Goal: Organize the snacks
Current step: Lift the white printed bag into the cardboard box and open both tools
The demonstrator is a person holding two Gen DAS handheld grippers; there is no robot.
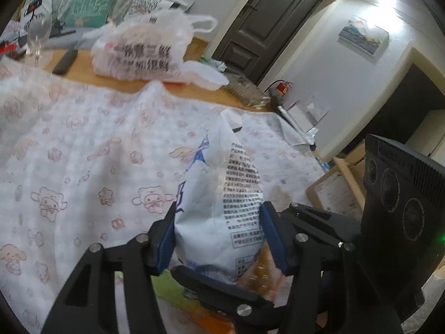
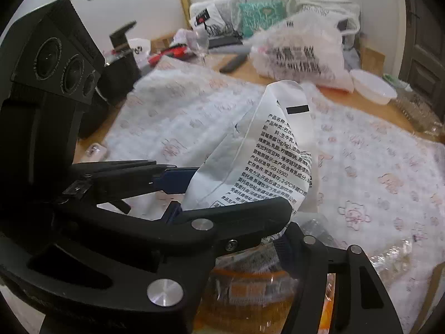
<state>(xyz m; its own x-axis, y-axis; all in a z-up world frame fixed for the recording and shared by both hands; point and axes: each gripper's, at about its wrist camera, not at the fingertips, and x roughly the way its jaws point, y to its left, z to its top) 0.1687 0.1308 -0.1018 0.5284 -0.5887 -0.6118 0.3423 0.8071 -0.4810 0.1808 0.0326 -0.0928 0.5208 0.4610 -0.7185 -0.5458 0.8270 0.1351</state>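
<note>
My left hand-held gripper pinches the white snack bag, keeping it upright. Right hand-held gripper: can't tell, the left one blocks it.

left wrist: close, faces door | right wrist: close (both share white pouch)

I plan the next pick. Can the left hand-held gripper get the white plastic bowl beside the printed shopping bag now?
Probably not yet: the left hand-held gripper is shut on the white snack bag, so it is occupied. The plastic bowl lies uncovered at the table's far edge.
</note>
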